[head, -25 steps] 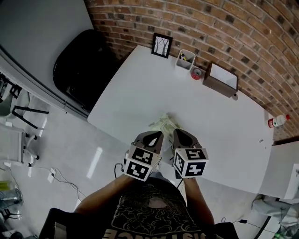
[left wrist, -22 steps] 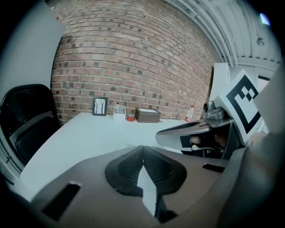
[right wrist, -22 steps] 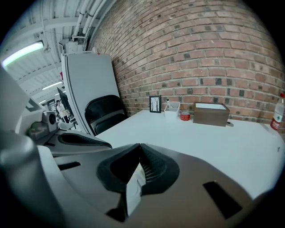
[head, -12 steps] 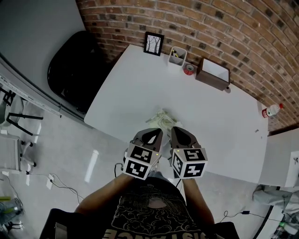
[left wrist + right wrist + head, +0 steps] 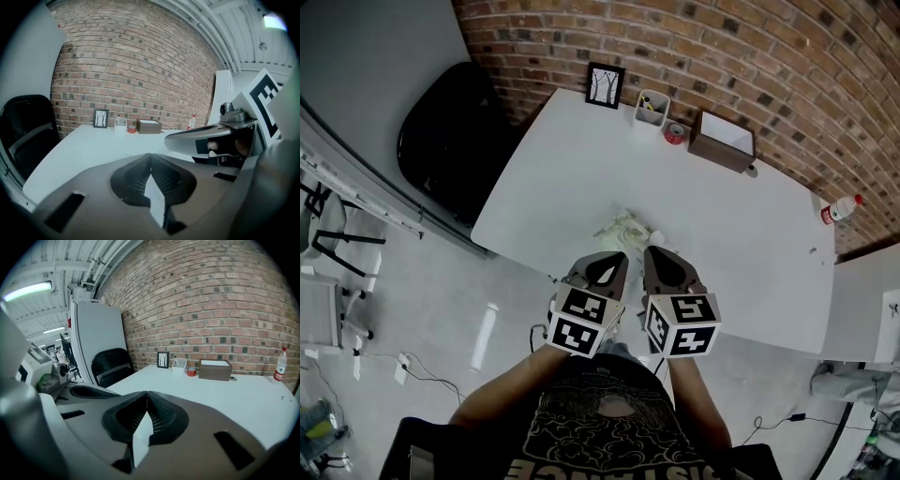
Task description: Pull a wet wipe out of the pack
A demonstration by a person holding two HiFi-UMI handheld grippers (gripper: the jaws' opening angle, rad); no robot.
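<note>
We hold left gripper (image 5: 617, 259) and right gripper (image 5: 651, 255) closed, empty; the wipe pack (image 5: 626, 228) lies just ahead, midway between both tips.

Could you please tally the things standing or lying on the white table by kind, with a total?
Picture frame: 1
White holder: 1
Small red round item: 1
Brown box: 1
Bottle: 1
Wet wipe pack: 1
Total: 6
</note>
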